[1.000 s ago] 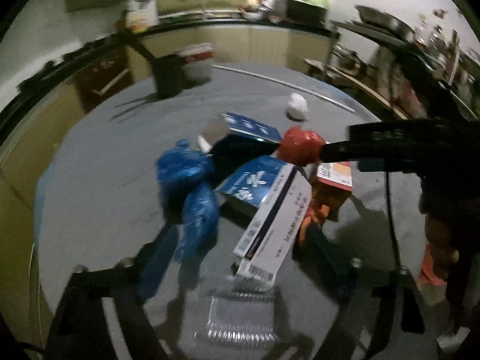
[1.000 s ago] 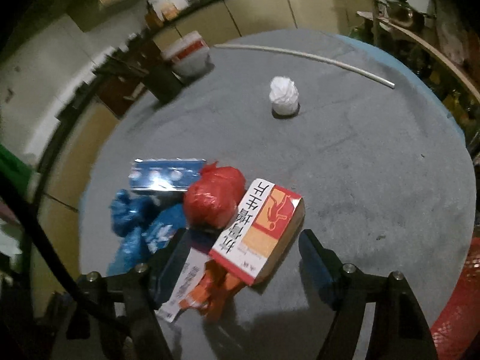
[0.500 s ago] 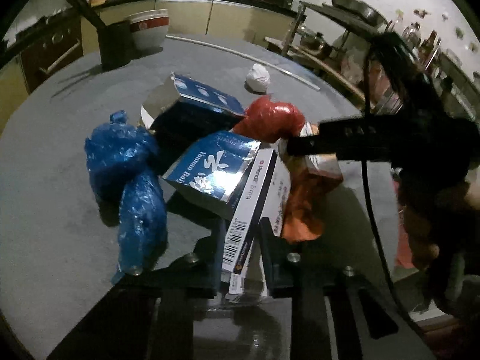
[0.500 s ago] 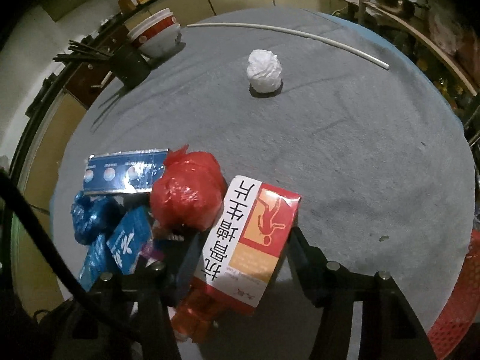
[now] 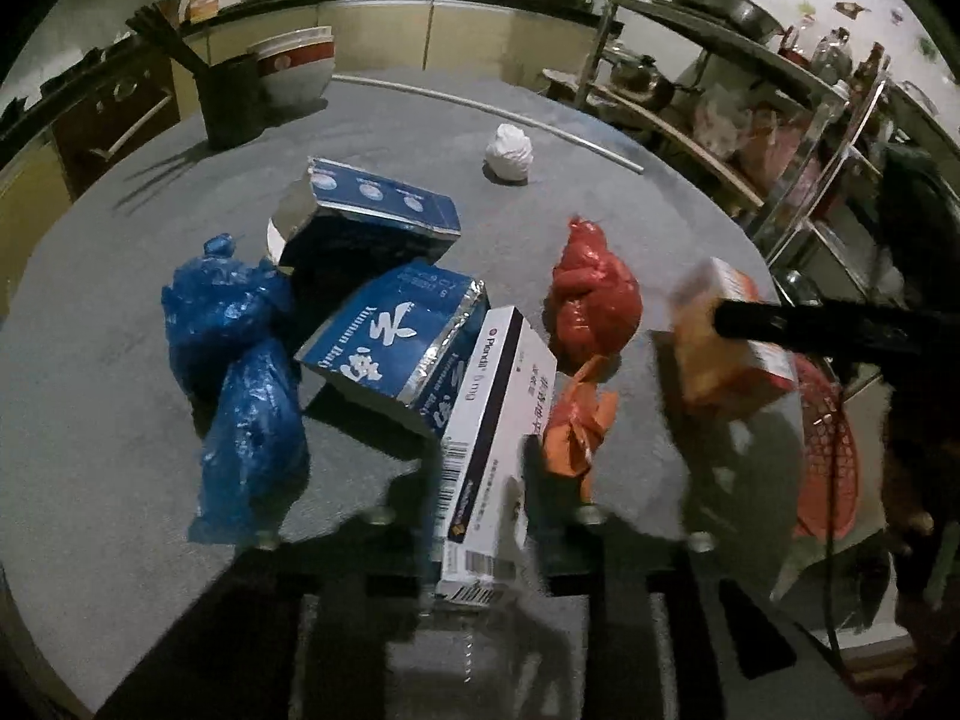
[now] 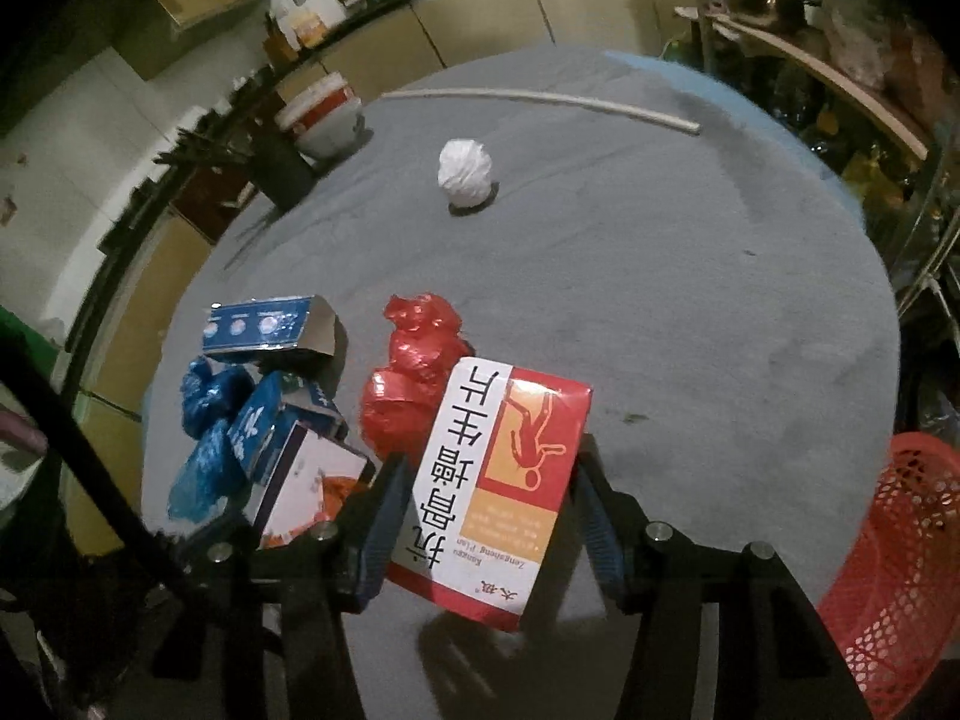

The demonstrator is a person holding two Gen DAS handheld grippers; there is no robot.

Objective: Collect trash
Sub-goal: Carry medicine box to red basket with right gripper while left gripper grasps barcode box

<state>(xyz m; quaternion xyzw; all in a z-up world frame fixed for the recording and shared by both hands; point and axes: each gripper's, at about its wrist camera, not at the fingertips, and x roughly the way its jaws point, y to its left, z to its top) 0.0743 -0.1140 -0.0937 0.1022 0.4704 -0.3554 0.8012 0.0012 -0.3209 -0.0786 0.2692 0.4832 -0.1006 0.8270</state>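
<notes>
A pile of trash lies on the round grey table [image 6: 660, 276]: a blue bag [image 5: 240, 372], two blue boxes [image 5: 372, 210] [image 5: 396, 342], a red bag [image 5: 591, 300] and an orange wrapper [image 5: 576, 420]. Farther back sits a white crumpled ball [image 6: 464, 171]. My left gripper [image 5: 477, 474] grips a white box with a dark stripe [image 5: 498, 408] by its long sides, and its jaws are opening. My right gripper [image 6: 489, 498] is closing on a red-and-white box [image 6: 510, 450], which hangs just above the table to the right of the pile.
A red mesh basket [image 6: 900, 570] stands off the table's right edge. At the back left are a black holder with chopsticks [image 5: 231, 96] and a red-and-white bowl [image 5: 294, 60]. A long white stick [image 6: 540, 99] lies near the far rim. Shelves crowd the right side.
My left gripper came forward and closed around the white striped box. My right gripper closed on the red-and-white box and carried it right, off the pile and away from the red bag.
</notes>
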